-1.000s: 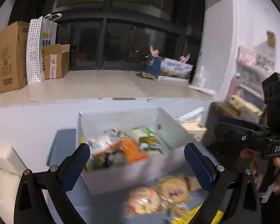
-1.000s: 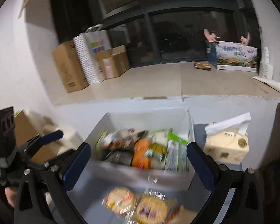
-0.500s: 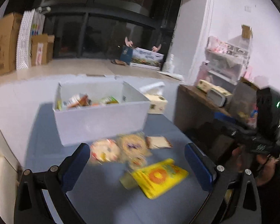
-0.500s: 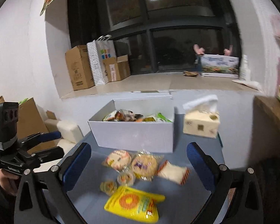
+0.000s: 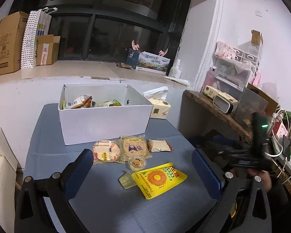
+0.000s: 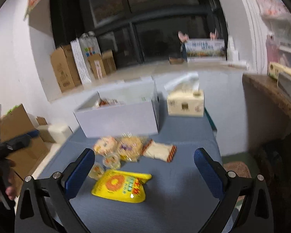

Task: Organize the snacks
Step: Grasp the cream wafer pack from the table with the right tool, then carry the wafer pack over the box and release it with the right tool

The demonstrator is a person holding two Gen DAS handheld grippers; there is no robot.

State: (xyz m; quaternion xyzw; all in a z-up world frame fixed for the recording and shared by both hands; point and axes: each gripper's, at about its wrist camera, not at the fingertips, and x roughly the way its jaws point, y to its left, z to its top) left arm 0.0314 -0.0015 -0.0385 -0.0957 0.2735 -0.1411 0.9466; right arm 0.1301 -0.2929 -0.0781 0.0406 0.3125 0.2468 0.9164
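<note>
A white box [image 5: 104,122] with several snack packs inside stands at the back of a blue table [image 5: 110,203]. In front of it lie two round cracker packs [image 5: 106,152], a small wrapped cake [image 5: 159,146], two jelly cups [image 5: 137,162] and a yellow pouch [image 5: 158,178]. My left gripper [image 5: 143,172] is open and empty above the near table, short of the snacks. My right gripper [image 6: 144,172] is open and empty, over the yellow pouch [image 6: 120,186]; its view is blurred. The box [image 6: 120,118] shows there too.
A tissue box [image 5: 159,108] stands right of the white box. A brown side shelf [image 5: 219,112] with clutter borders the table's right edge. Cardboard boxes [image 5: 7,42] and a paper bag sit on the window ledge. A cream cushion [image 5: 0,167] lies left.
Both grippers have pulled back and up from the white box toward the near table. The loose snacks and the yellow pouch have come fully into view. Both stayed open.
</note>
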